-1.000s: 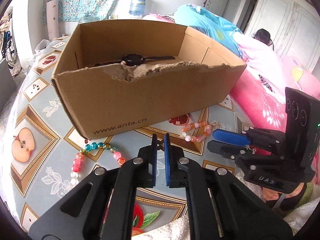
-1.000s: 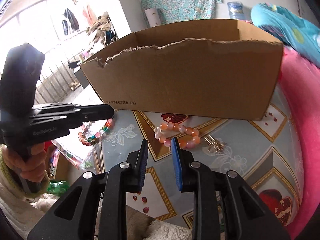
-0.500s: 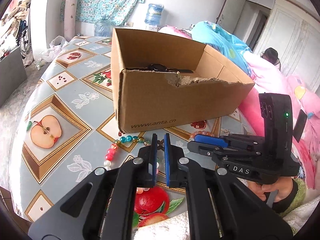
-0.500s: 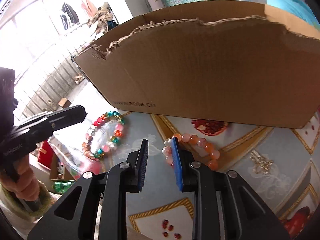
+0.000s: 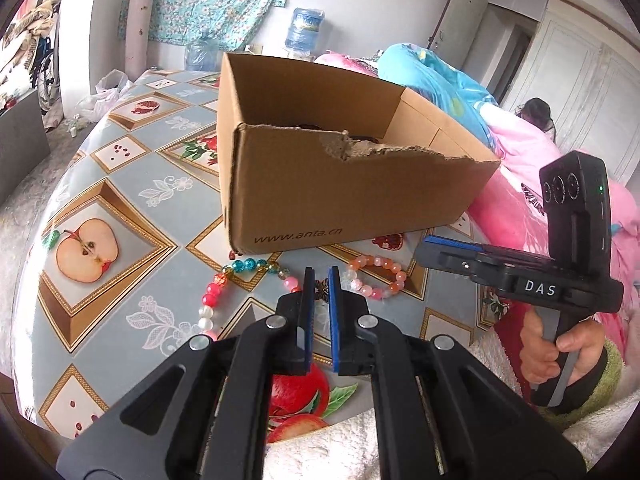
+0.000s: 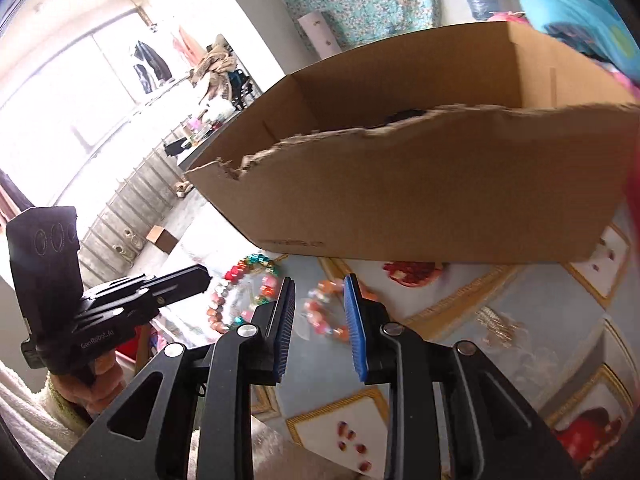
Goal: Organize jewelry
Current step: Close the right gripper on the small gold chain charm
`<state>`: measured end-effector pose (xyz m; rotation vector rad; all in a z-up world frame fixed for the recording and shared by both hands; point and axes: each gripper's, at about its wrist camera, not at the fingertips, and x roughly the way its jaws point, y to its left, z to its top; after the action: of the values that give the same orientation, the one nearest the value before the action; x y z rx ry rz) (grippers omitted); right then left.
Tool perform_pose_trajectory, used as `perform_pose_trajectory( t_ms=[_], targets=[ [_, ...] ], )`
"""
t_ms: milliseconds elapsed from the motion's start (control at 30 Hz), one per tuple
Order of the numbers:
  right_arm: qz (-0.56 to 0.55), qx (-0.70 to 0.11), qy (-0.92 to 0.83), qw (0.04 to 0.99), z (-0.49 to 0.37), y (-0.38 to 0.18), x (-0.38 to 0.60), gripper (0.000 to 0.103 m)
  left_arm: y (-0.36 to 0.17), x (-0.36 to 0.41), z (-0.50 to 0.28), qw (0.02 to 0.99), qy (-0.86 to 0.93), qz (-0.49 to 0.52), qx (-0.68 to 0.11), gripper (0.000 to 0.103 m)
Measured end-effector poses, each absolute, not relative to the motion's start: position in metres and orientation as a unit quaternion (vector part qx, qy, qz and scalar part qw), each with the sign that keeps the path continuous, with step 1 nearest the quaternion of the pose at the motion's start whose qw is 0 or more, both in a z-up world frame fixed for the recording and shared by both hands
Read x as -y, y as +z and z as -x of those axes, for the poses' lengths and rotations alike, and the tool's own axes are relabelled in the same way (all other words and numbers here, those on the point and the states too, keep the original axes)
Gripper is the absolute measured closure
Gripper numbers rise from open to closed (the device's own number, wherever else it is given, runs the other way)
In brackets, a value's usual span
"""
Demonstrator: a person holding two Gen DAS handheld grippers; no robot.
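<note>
An open cardboard box (image 5: 344,184) stands on the table with a dark watch inside, barely visible over its torn front edge. In front of it lie a multicoloured bead bracelet (image 5: 224,284) and an orange-pink bead bracelet (image 5: 376,276). A small gold chain (image 6: 496,320) lies to the right. My left gripper (image 5: 320,276) hovers above the gap between the bracelets, jaws slightly apart and empty. My right gripper (image 6: 320,284) is open and empty just above the orange-pink bracelet (image 6: 324,312); it also shows from the side in the left wrist view (image 5: 432,246).
The round table (image 5: 120,184) has a fruit-print cloth. A bed with pink and blue bedding (image 5: 520,152) lies right of the table. Water jugs (image 5: 304,28) stand at the back wall. The table's near edge is just under both grippers.
Both grippers have pulled back and risen a little; the box looks farther in the left view. The left jaws have opened slightly. The right gripper has shifted over the orange-pink bracelet.
</note>
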<state>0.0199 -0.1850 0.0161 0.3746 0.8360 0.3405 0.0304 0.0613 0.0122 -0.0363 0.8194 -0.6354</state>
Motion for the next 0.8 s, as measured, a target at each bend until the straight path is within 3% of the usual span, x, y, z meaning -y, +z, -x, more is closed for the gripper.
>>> perform_pose_trajectory(
  t_ms=[233, 633, 800],
  targets=[
    [-0.149, -0.416, 0.046, 0.896, 0.017, 0.002, 0.237, 0.078, 0.005, -0.020, -0.026, 0.847, -0.349, -0.003, -0.400, 0.097],
    [-0.068, -0.425, 0.060, 0.900, -0.010, -0.016, 0.239, 0.078, -0.002, 0.020, -0.013, 0.834, -0.371, -0.037, -0.406, 0.097],
    [-0.056, -0.425, 0.067, 0.901, -0.012, -0.015, 0.239, 0.098, -0.004, 0.024, -0.014, 0.833, -0.371, -0.039, -0.410, 0.097]
  ],
)
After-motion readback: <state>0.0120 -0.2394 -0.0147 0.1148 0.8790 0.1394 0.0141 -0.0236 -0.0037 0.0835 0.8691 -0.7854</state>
